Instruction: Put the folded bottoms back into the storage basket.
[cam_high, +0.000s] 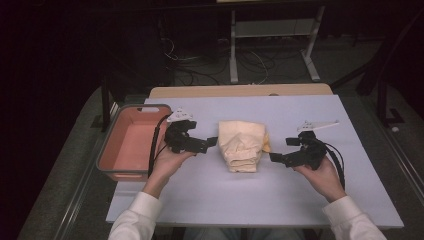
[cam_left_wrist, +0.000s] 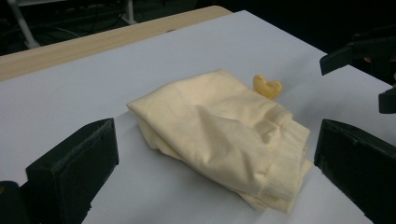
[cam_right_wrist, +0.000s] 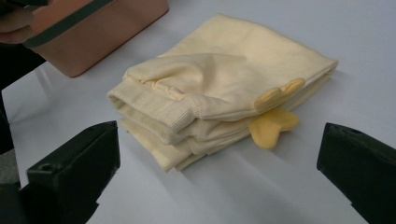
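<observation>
Cream folded garment (cam_high: 242, 145), soft and limp; we judge its ribbed hem the best hold; left claw (cam_high: 212, 142) and right claw (cam_high: 274, 158) gape empty.

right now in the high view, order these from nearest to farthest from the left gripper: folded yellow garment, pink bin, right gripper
1. Folded yellow garment: just to the right of the left gripper, at its jaw tips.
2. Pink bin: on the table's left edge, behind the gripper's body.
3. Right gripper: beyond the garment, on the table's right side.
</observation>
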